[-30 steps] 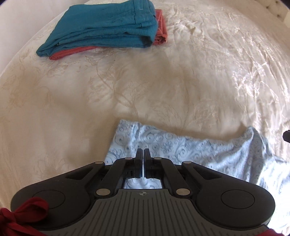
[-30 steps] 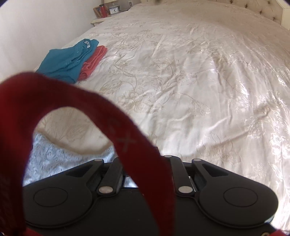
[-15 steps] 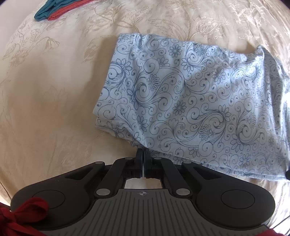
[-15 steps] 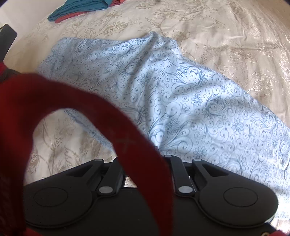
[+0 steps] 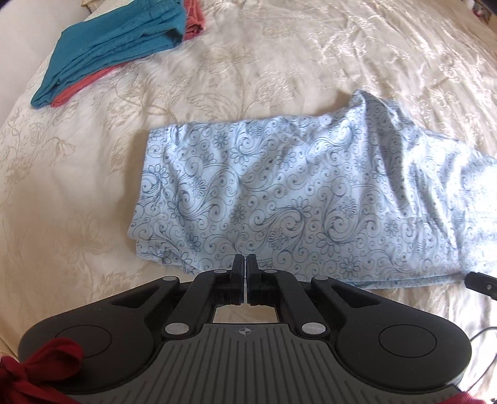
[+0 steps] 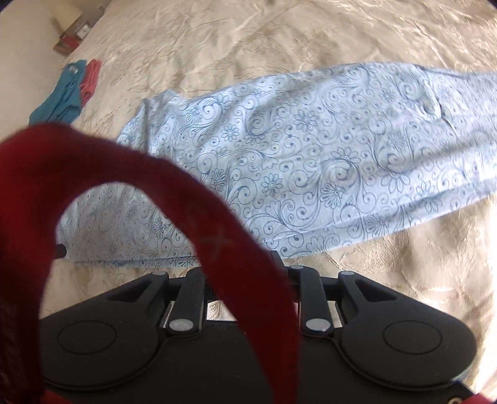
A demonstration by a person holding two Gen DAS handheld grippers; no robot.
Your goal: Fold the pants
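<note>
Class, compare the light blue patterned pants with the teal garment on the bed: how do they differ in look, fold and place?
The patterned pants are pale blue with dark swirls and flowers; the teal garment is one plain colour. The pants lie alone, spread long and rumpled; the teal garment is folded compact. The teal garment sits on a red garment at the far corner; the pants lie near the grippers. Both rest on the cream bedspread.

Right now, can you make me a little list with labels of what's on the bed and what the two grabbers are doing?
surface: cream bedspread
being folded: light blue swirly pants, lying flat
finished pile: teal pants on top of red pants
left gripper: shut, at the pants' near edge
right gripper: jaws opening, mostly hidden behind a red strap
</note>
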